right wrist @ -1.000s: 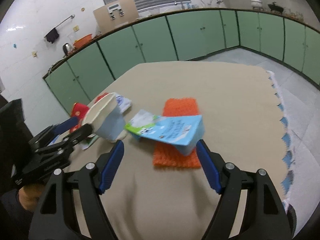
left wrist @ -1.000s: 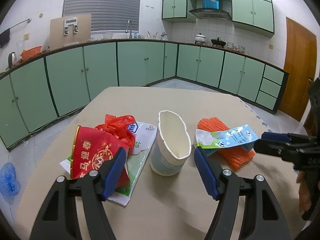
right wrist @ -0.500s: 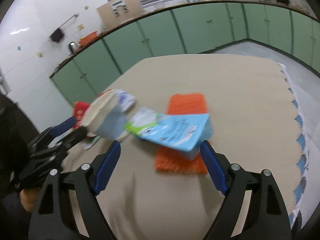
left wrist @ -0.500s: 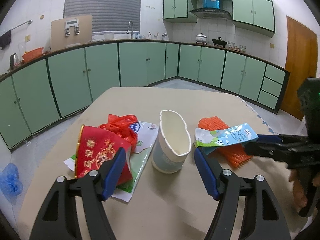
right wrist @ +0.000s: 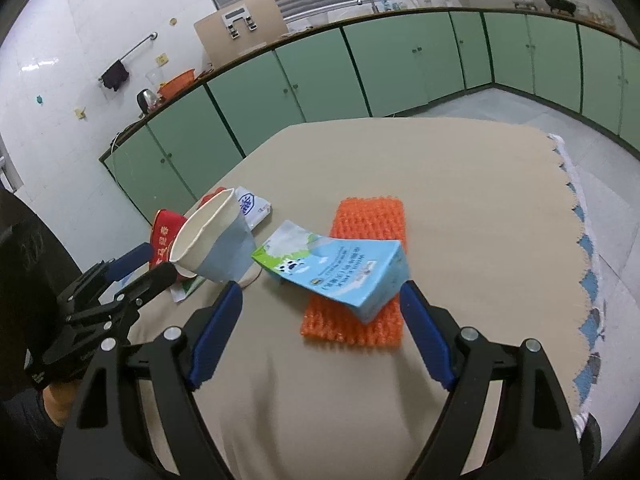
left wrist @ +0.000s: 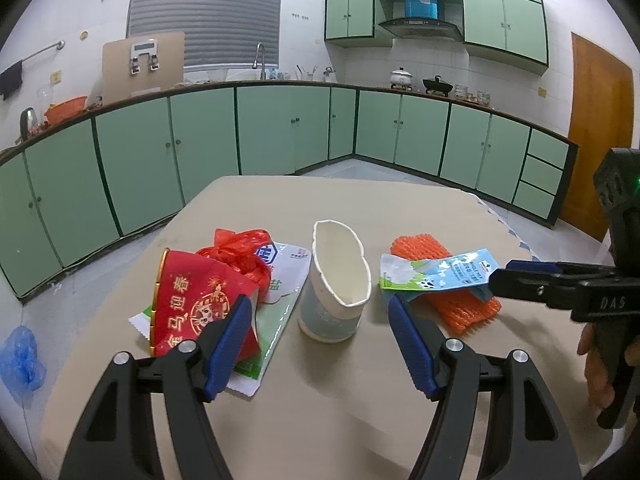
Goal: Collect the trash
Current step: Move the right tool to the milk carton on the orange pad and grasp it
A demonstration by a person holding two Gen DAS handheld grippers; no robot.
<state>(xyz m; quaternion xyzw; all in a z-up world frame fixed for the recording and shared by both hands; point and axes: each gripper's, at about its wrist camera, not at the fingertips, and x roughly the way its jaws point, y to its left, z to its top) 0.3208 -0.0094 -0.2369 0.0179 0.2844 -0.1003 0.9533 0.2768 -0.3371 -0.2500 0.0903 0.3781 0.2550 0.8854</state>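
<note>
A squashed white and blue paper cup [left wrist: 336, 280] [right wrist: 224, 248] stands on the beige table [left wrist: 400, 220]. My left gripper [left wrist: 319, 302] [right wrist: 150, 266] is open, with the cup just ahead of its fingertips and untouched. A flattened blue milk carton [left wrist: 440, 272] [right wrist: 340, 268] lies tilted on an orange foam net [left wrist: 460, 304] [right wrist: 372, 220]. My right gripper [right wrist: 320, 292] [left wrist: 499, 274] is open, and the carton's near end sits between its blue pads without being pressed.
A red printed packet [left wrist: 192, 300], a red plastic bag [left wrist: 240, 248] and a white and green pouch [left wrist: 288, 264] lie left of the cup. The table's scalloped right edge [right wrist: 580, 240] is close. Blue plastic [left wrist: 20, 356] lies on the floor. Green cabinets line the walls.
My right gripper has come closer to the milk carton, so the carton's end now reaches between its pads. The left gripper and the cup have stayed put.
</note>
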